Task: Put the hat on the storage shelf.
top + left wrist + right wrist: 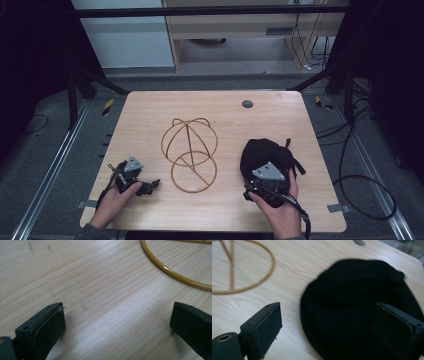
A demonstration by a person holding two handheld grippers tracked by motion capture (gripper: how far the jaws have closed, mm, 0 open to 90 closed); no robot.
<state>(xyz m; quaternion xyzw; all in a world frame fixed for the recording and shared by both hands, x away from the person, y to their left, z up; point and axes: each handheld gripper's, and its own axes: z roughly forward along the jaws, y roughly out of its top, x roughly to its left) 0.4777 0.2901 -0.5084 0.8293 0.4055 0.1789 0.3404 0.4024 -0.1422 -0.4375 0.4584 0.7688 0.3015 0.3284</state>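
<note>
— On the right side of the pale wooden table [150,107], where does the work stand?

— Barely begun, I judge. The soft black fabric cap [362,297] lies flat there, and the right gripper [329,327] hovers at its near edge, jaws spread wide and gripping nothing.

— And the round golden wire hat stand [189,152]?

— Bare, mid-table. The left gripper [117,325] waits beside its base ring, released too. Lifting and seating the cap remain.

The left gripper [117,322] held its jaws wide apart over bare wooden tabletop [95,290], gripping nothing. A yellow wire ring [172,272] curved across the upper right corner.
</note>
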